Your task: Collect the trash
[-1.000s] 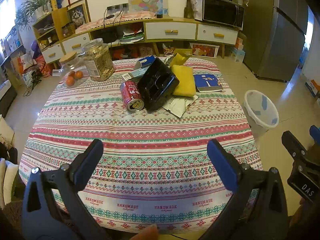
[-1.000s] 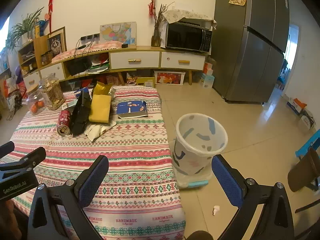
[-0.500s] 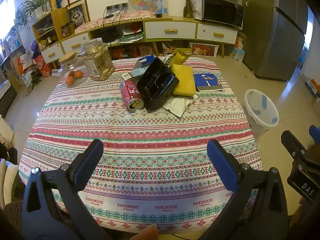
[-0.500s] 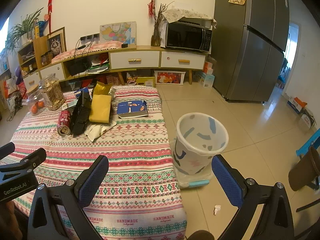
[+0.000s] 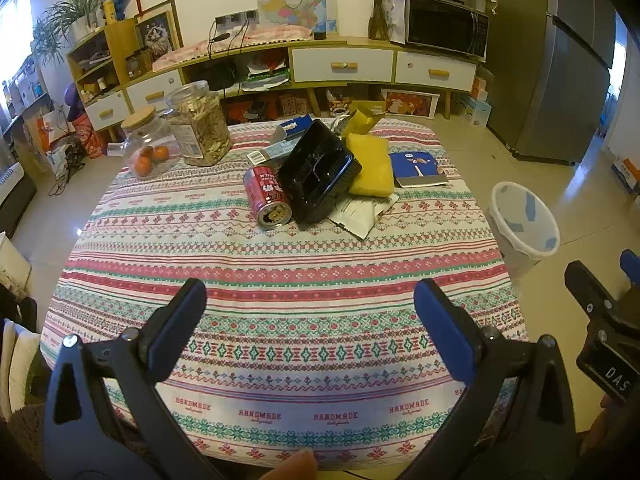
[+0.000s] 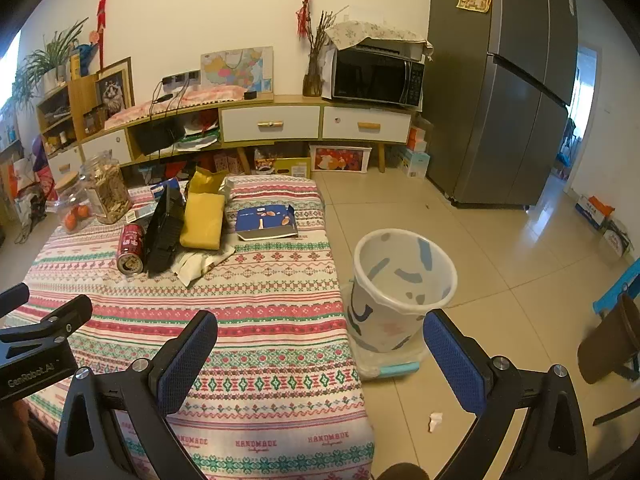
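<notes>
We hold both tools back at the near edge of the patterned tablecloth (image 5: 280,280), which keeps the whole litter pile in sight. The left gripper (image 5: 310,300) has its jaws spread wide with nothing between them, and so does the right gripper (image 6: 320,332), low in its frame.

The trash sits just above centre of the left view: a red soda can (image 5: 267,196) lying on its side, touching a tilted black plastic tray (image 5: 318,174) that leans on a yellow packet (image 5: 370,166), with a crumpled white wrapper (image 5: 360,212) beneath.

The bin (image 6: 402,292) stands on the floor just beside the table's right edge, presumably to keep each drop short. We judge that nothing is collected yet.
</notes>
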